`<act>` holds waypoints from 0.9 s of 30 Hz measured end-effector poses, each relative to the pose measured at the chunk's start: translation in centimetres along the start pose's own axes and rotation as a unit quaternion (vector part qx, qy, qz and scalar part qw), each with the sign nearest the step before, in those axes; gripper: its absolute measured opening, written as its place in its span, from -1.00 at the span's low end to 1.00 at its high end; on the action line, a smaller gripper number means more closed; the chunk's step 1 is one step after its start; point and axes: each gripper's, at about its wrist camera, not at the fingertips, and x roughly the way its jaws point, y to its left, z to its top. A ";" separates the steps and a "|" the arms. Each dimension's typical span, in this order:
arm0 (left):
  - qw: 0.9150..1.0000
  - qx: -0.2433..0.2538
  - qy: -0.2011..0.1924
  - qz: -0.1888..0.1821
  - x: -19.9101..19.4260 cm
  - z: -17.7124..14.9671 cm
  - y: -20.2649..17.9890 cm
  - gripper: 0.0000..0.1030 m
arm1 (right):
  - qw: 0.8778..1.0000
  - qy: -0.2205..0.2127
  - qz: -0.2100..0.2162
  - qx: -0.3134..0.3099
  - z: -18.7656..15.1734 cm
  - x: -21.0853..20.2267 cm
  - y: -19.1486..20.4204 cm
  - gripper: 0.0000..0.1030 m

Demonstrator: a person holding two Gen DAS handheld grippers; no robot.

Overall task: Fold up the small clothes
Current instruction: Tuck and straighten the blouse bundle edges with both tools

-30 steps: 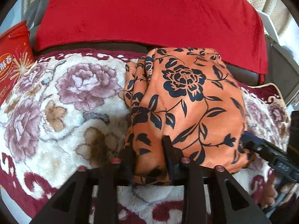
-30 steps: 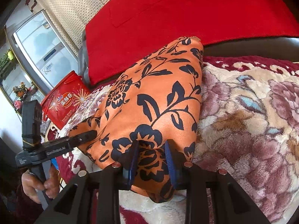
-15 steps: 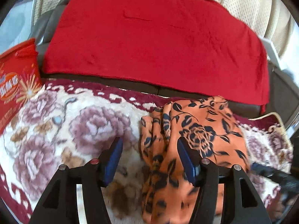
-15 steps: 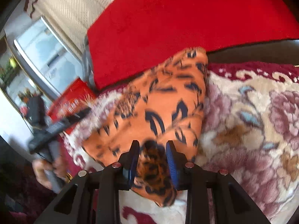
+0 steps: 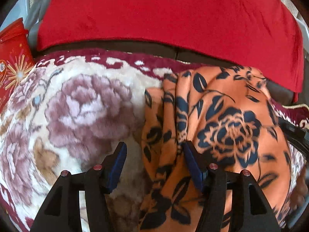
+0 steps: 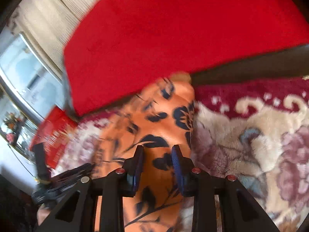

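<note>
An orange garment with dark blue flowers lies folded on a floral plush blanket. My left gripper is open, hovering over the garment's left edge; its right finger overlaps the cloth. In the right wrist view the garment runs away from me under my right gripper, whose jaws stand a little apart above the cloth, not pinching it. That view is blurred. The left gripper shows there at lower left. The right gripper's tip shows in the left wrist view at the right edge.
A red blanket covers the sofa back behind. A red gift bag stands at the left end. A window with flowers is at far left in the right wrist view.
Both grippers have let go of the garment and opened. The left one opened wide first and pulled back; the right one opened just now. The garment has dropped flat on the blanket.
</note>
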 end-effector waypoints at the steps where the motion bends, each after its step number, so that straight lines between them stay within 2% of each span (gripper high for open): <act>1: 1.000 0.007 -0.001 0.002 -0.1 -0.3 0.0 0.22 | 1.000 0.009 0.004 0.010 0.1 0.8 -0.5 -0.34; 4: 1.000 0.007 -0.007 0.000 -0.5 -0.6 0.0 0.22 | 0.999 0.015 0.025 0.034 0.6 1.0 -1.5 -0.33; 7: 1.000 0.005 -0.016 -0.006 -1.3 -0.8 0.2 0.21 | 0.999 0.006 0.035 0.033 0.9 -0.7 -1.1 -0.28; 9: 1.000 0.009 -0.019 -0.012 -2.0 -1.0 0.5 0.21 | 0.999 0.009 0.031 0.035 0.7 -2.1 -1.0 0.22; 10: 0.999 0.004 -0.024 -0.023 -2.7 -1.0 1.0 0.22 | 0.998 0.006 0.036 0.043 0.4 -2.7 -1.2 0.61; 11: 0.999 -0.002 -0.029 -0.033 -3.2 -1.3 1.4 0.26 | 0.997 -0.001 0.048 0.054 0.1 -3.5 -1.5 0.66; 14: 0.994 -0.060 -0.044 -0.082 -4.1 -0.9 3.9 0.56 | 0.996 0.015 0.062 0.064 -0.4 -4.0 -2.3 0.66; 17: 0.987 -0.106 -0.012 -0.119 -3.1 -0.8 5.7 0.56 | 0.991 0.035 0.085 0.095 -0.9 -3.2 -3.4 0.66; 19: 0.987 -0.114 0.006 -0.110 -2.3 -1.0 5.8 0.56 | 0.989 0.044 0.090 0.109 -1.3 -2.3 -3.7 0.66; 22: 0.993 -0.078 0.040 -0.077 -1.0 -1.4 4.2 0.56 | 0.986 0.066 0.102 0.115 -2.1 -0.3 -3.5 0.64; 24: 0.994 -0.073 0.041 -0.071 -0.8 -1.8 3.6 0.57 | 0.985 0.074 0.116 0.104 -2.7 0.7 -2.8 0.30; 27: 0.994 -0.074 0.040 -0.072 -1.4 -2.0 3.5 0.54 | 0.993 0.057 0.085 0.054 -2.9 -0.2 -1.1 -0.13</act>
